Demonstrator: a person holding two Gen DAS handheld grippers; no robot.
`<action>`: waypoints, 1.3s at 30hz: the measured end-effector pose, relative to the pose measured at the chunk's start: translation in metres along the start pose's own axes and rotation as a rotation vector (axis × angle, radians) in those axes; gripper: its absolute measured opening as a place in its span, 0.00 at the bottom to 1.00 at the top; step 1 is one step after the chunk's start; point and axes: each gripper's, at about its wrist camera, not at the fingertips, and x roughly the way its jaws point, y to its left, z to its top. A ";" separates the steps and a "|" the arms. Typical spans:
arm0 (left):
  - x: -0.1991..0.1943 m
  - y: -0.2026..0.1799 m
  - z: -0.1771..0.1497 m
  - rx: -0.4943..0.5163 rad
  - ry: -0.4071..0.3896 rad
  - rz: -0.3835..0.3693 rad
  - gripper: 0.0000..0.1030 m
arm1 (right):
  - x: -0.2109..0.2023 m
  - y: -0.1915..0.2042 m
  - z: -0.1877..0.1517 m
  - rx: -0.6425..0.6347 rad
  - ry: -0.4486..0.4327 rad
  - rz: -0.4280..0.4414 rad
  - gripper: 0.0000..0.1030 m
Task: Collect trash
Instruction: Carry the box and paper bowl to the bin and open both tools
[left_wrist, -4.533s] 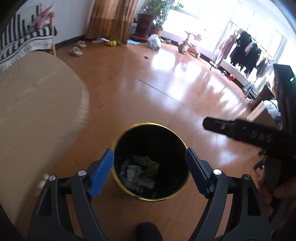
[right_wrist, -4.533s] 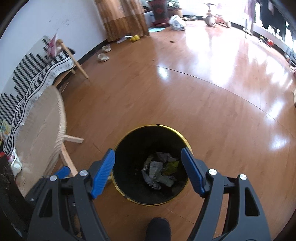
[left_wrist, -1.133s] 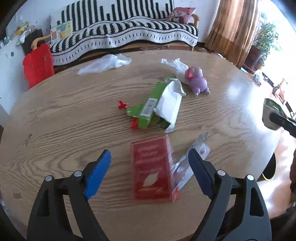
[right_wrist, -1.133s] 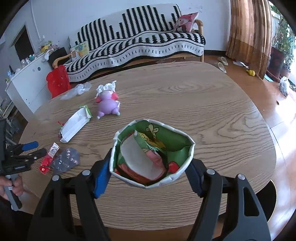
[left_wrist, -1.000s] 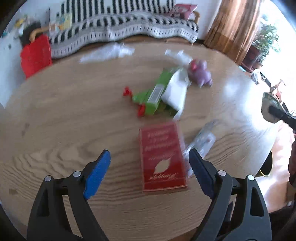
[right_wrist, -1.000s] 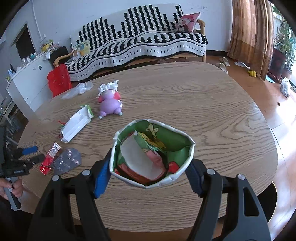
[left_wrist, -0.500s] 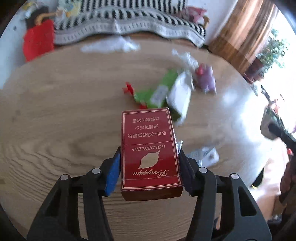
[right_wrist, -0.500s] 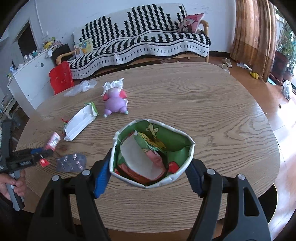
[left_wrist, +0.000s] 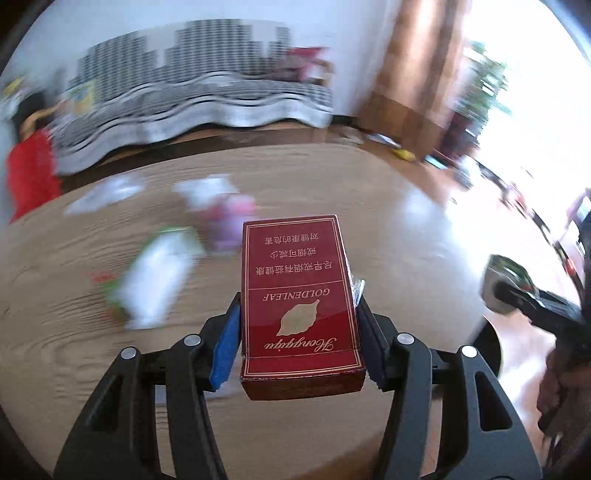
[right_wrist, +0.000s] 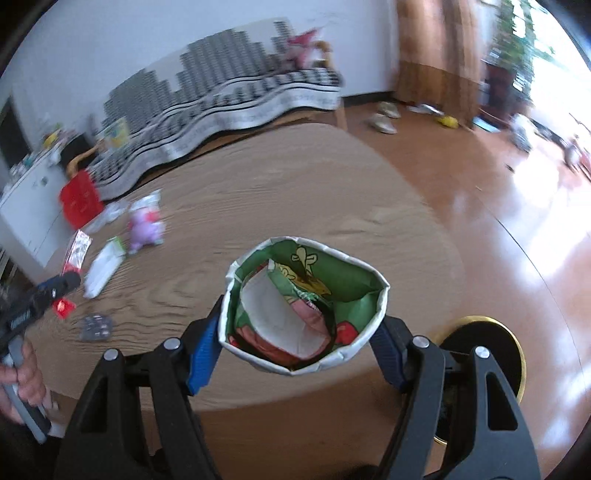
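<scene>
Red cardboard fills the left gripper (left_wrist: 301, 343): a cigarette pack (left_wrist: 297, 295) is clamped flat between its blue pads (left_wrist: 225, 347), lying lengthwise along the fingers with gold print upside down, raised above the wooden table (left_wrist: 74, 332). Beyond the pack's far end, blurred, sit a purple toy (left_wrist: 231, 218) and, further left, a white-and-green wrapper (left_wrist: 155, 273). The right gripper (right_wrist: 299, 338) grips a green snack bag (right_wrist: 303, 310) by its sides, mouth open toward the camera, white paper crumpled inside. Below and to the right of that claw, on the floor, stands a black bin with a gold rim (right_wrist: 480, 354). Far to its left, a silver blister pack (right_wrist: 96, 326) lies on the table.
</scene>
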 end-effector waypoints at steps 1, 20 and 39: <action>0.004 -0.018 0.000 0.026 0.003 -0.022 0.54 | -0.004 -0.020 -0.003 0.034 0.000 -0.018 0.67; 0.101 -0.299 -0.076 0.372 0.135 -0.349 0.54 | 0.009 -0.269 -0.119 0.516 0.297 -0.222 0.68; 0.129 -0.310 -0.076 0.331 0.184 -0.372 0.54 | -0.004 -0.263 -0.113 0.505 0.220 -0.233 0.80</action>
